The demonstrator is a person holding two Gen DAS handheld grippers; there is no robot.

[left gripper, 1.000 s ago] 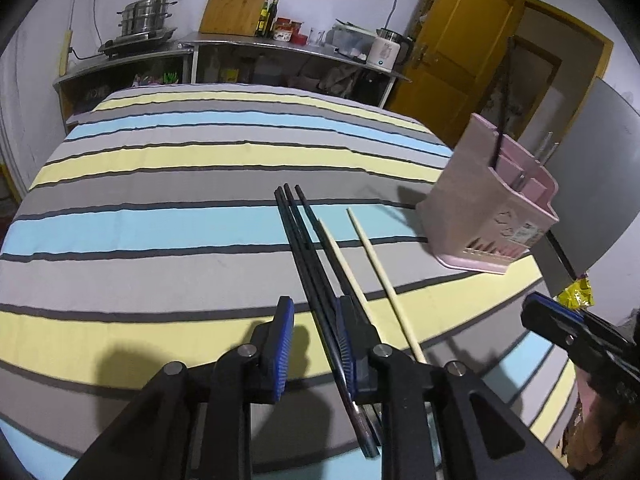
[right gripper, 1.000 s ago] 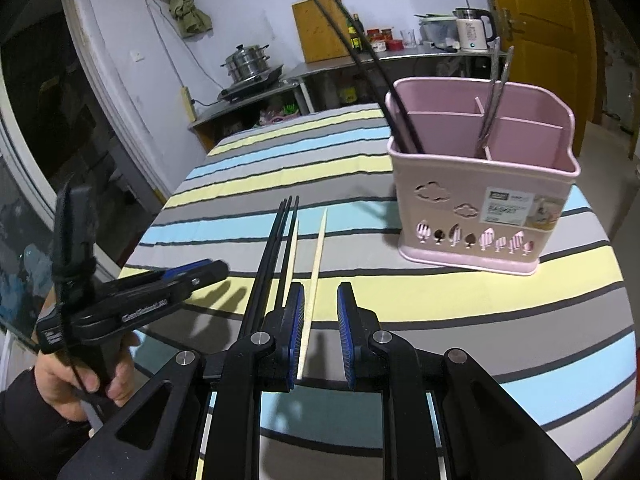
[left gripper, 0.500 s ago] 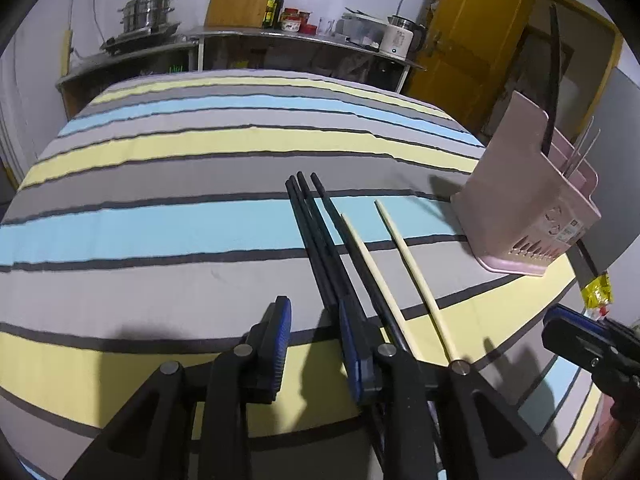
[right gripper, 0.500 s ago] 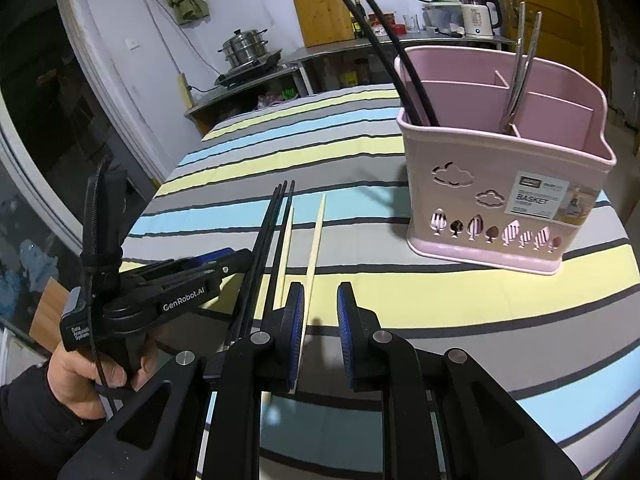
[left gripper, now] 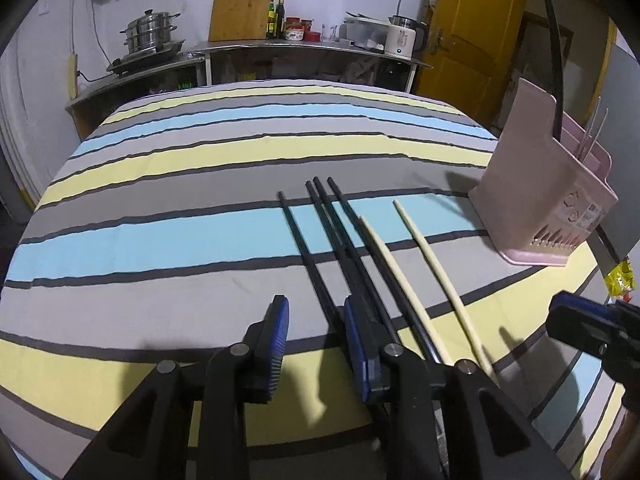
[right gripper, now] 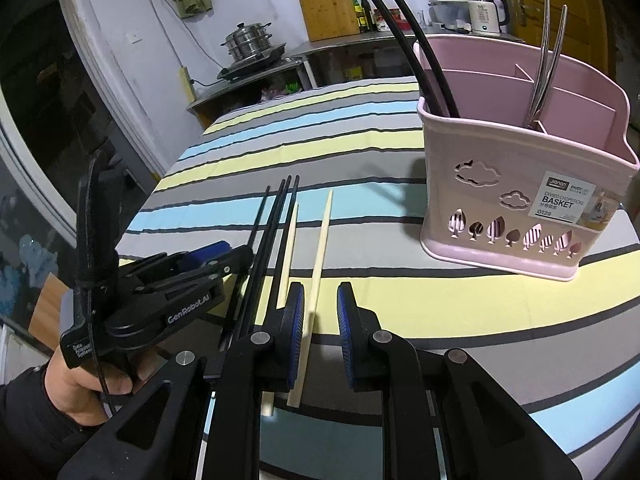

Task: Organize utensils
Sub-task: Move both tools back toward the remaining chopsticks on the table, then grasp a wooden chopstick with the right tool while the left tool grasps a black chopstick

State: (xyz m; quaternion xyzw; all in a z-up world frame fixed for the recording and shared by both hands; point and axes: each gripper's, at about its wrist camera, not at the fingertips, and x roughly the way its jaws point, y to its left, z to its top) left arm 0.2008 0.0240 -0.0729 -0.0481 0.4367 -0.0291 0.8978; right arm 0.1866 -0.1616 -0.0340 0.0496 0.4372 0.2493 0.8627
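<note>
**Chopsticks on the striped bench, both grippers low over them**

At the far left of the right wrist view, a hand (right gripper: 86, 386) in a dark sleeve holds the left gripper (right gripper: 224, 256), seen from the side; whether its fingers are apart cannot be told there. The left wrist view settles it: the left gripper (left gripper: 316, 332) has its blue-padded fingers (left gripper: 279, 332) spread, with one black chopstick (left gripper: 304, 248) lying on the cloth between them, pads not pressing it. Three more black chopsticks (left gripper: 340, 232) lie bunched just right of it, passing beside the right-hand finger.

Next come two pale chopsticks (left gripper: 432, 268), roughly parallel and slightly apart, on the striped cloth (left gripper: 160, 240) of the bench. In the right wrist view the right gripper (right gripper: 320, 336) has its fingers (right gripper: 297, 332) spread around the nearer pale chopstick (right gripper: 320, 256), which runs just beside the left-hand pad; the other pale one (right gripper: 289, 252) lies outside that finger. In the left wrist view only the tip of the right gripper (left gripper: 588, 324) shows.

Furthest right stands the pink basket (right gripper: 520, 184), upright, well apart from the chopsticks. Only the right wrist view looks into its compartments: two black chopsticks (right gripper: 408, 28) lean in the left one, metal utensils (right gripper: 546, 60) stand by the middle divider
</note>
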